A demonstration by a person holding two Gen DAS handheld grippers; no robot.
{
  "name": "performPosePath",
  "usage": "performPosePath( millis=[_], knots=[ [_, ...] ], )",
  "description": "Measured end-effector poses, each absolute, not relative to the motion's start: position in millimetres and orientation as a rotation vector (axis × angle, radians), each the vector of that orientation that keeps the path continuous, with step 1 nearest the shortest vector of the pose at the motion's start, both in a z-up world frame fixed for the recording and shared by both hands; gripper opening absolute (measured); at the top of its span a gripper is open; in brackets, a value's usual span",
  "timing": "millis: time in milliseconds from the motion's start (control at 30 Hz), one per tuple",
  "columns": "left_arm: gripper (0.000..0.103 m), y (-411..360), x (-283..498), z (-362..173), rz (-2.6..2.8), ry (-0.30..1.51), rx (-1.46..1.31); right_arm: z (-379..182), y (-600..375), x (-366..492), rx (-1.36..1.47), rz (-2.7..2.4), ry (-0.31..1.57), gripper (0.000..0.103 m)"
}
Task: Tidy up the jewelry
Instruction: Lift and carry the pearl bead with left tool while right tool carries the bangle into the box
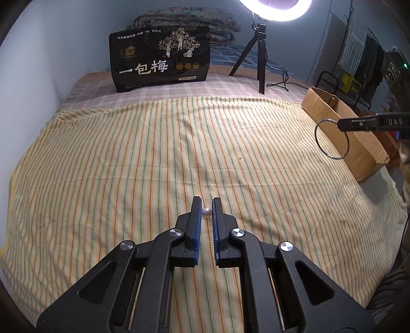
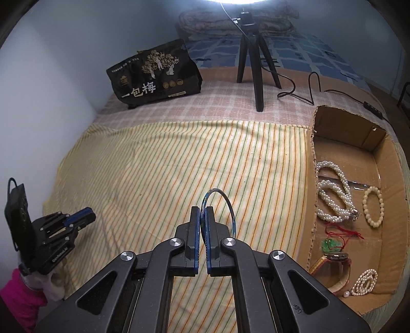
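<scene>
My left gripper [image 1: 206, 205] is shut on a small pearl bead [image 1: 206, 212], held between its blue pads just above the striped cloth [image 1: 128, 158]. It also shows in the right wrist view [image 2: 85, 214] at the far left. My right gripper [image 2: 203, 214] is shut on a thin blue-green bangle [image 2: 232, 212] and holds it above the cloth, left of the cardboard box [image 2: 311, 158]. In the left wrist view the right gripper [image 1: 340, 124] holds the bangle [image 1: 317, 138] beside the box [image 1: 323, 107]. The box holds pearl strands [image 2: 333, 197], a bead bracelet [image 2: 372, 206], a green pendant on red cord [image 2: 329, 244], a woven bangle [image 2: 340, 284].
A black snack bag [image 1: 160, 57] stands at the back of the bed. A ring light on a black tripod [image 1: 260, 59] stands behind the cloth, its cable [image 2: 311, 87] trailing right. A wall runs along the left side. A blanket [image 1: 187, 18] lies at the far back.
</scene>
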State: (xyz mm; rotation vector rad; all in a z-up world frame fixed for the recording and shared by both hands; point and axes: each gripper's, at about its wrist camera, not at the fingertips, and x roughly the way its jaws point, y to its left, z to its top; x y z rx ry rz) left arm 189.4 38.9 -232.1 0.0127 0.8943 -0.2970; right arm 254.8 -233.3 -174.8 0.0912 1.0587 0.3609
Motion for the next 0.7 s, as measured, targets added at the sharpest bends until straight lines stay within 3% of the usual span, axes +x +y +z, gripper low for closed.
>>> performPosePath(
  millis=[467, 700],
  knots=[
    [0.006, 51, 145, -202, -0.331, 0.829, 0.028, -153, -246, 231, 0.111, 0.409, 0.995, 0.002],
    [0.006, 21, 154, -176, -0.388, 0.775, 0.042, -129, -278, 222, 0.13, 0.381, 0.933, 0.002]
  ],
)
